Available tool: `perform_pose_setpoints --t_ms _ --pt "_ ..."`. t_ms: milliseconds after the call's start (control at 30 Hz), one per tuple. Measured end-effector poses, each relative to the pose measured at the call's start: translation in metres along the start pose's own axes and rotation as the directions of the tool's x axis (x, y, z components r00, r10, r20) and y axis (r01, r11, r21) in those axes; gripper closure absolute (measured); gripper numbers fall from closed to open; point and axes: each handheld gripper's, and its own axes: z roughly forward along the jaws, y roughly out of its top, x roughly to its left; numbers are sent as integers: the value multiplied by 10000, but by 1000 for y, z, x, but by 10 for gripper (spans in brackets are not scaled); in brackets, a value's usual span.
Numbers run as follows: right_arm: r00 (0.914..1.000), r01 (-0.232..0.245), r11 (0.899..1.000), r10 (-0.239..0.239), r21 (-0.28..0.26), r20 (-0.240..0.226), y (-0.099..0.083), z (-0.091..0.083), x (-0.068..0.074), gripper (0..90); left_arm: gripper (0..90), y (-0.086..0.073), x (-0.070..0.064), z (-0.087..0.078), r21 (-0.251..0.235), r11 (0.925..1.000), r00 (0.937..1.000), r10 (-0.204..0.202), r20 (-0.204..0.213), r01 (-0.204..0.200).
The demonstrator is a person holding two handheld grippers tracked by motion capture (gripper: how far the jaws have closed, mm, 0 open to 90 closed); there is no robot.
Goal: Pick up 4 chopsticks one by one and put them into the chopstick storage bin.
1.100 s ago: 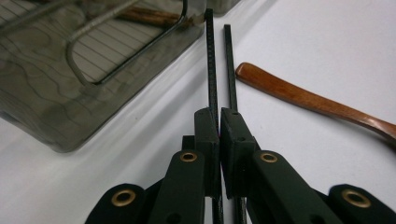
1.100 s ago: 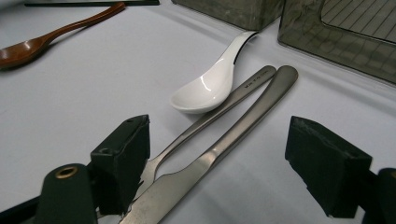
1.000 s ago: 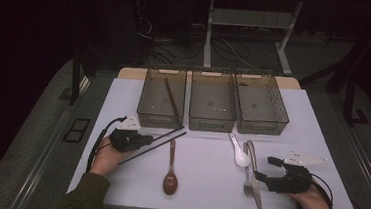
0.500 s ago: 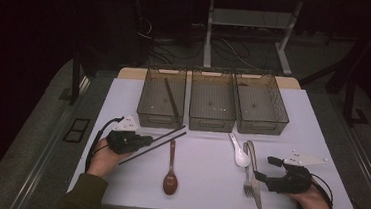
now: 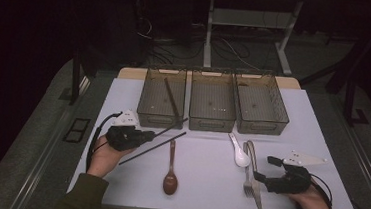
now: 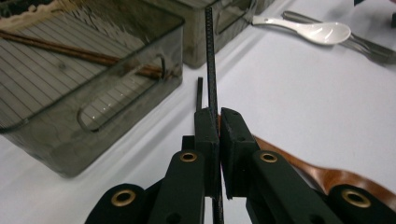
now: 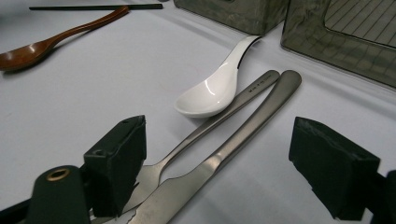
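Observation:
My left gripper (image 5: pixel 149 134) (image 6: pixel 219 116) is shut on a black chopstick (image 5: pixel 172 126) (image 6: pixel 208 56) whose far end points at the left bin (image 5: pixel 149 106). A second black chopstick (image 5: pixel 152 148) (image 6: pixel 200 93) lies on the white table beside it. My right gripper (image 5: pixel 263 168) (image 7: pixel 224 140) stands open low over the blade end of a steel knife (image 5: pixel 256 183) (image 7: pixel 233 149) and a steel fork (image 5: pixel 247 177) (image 7: pixel 205 130), with nothing gripped. A white ceramic spoon (image 5: pixel 240 154) (image 7: pixel 215 91) lies just beyond them. A brown wooden spoon (image 5: pixel 170 173) (image 7: pixel 51 39) (image 6: pixel 327 175) lies at centre front.
Three clear bins stand in a row at the back: the left bin (image 6: pixel 140 91) holds a brown chopstick (image 5: pixel 172 101) (image 6: pixel 70 52); the middle bin (image 5: pixel 211 121) and the right bin (image 5: pixel 262 126) look bare. The table's front edge is close to both hands.

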Motion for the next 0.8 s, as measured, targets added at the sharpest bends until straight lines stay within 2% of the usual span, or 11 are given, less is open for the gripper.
perform_pose_setpoints --t_ms 267,333,433,700,800 --pt "9999 -128 9999 128 41 7 2 8 5 118 849 12 0 0 -216 9989 9990 -423 -114 420" --pt "10000 14 9998 -14 174 9 2 10 7 118 848 15 1 0 -311 9982 9987 -511 -70 509" --pt "9999 154 9995 -155 289 40 2 12 8 118 849 21 2 0 -379 9982 9988 -472 -122 467" --pt "9999 -7 9997 4 255 113 2 11 7 120 848 42 10 2 -641 9967 9984 -506 -237 490" --pt "9999 104 9996 -107 281 98 2 11 7 120 848 49 15 4 -637 9967 9981 -520 -331 498"
